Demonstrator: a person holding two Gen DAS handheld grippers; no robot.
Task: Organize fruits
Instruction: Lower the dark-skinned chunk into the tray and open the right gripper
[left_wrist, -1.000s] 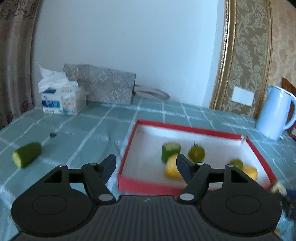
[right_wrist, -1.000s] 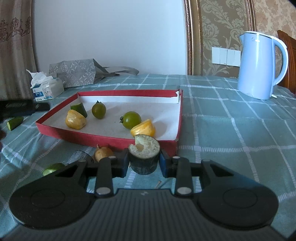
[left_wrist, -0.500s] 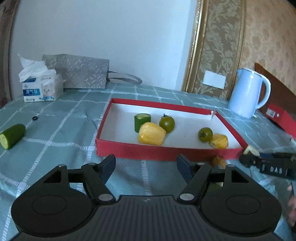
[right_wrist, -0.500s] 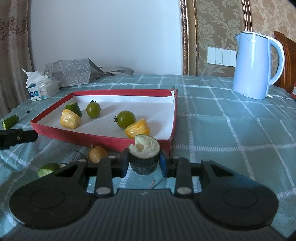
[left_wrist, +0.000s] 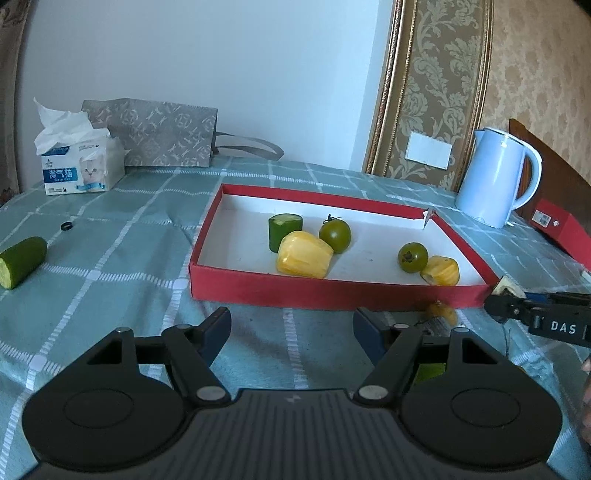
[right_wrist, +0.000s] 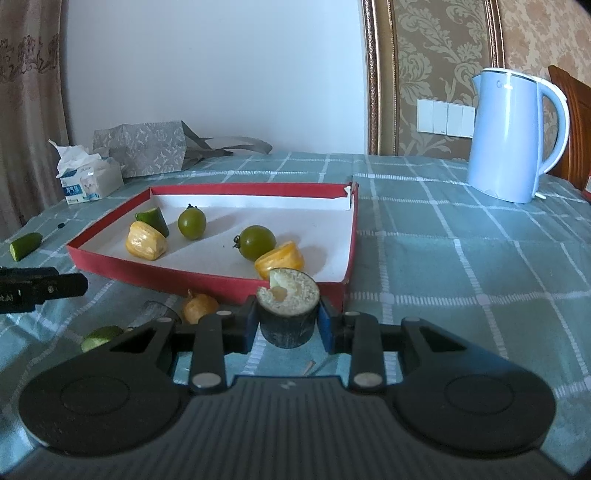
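- Cucumber stub (right_wrist: 288, 314), dark-skinned with a pale, bitten-looking cut face turned up, sits clamped between the right jaws (right_wrist: 288, 325); both blue pads press its sides, so the jaws stand nearly closed on it.
- Just ahead of those jaws lies the red tray (right_wrist: 207, 278), its near wall close behind the stub.
- Inside the tray: two green tomatoes (right_wrist: 257, 242), two yellow fruit pieces (right_wrist: 146, 242) and a short cucumber piece (right_wrist: 153, 218).
- Left of the right jaws, on the counter (right_wrist: 461, 266), lie a small yellow-brown fruit (right_wrist: 200, 306) and a green wedge (right_wrist: 100, 336).
- Left jaws (left_wrist: 291, 332) stand about half open, empty, over bare cloth short of the tray's near wall (left_wrist: 332, 293).
- Far left of the left jaws, another cucumber piece (left_wrist: 22, 261) lies on the counter, well apart from the tray.
- Beyond the tray stand a tissue box (left_wrist: 79, 168), a grey paper bag (left_wrist: 162, 134) and a pale blue kettle (left_wrist: 496, 177).
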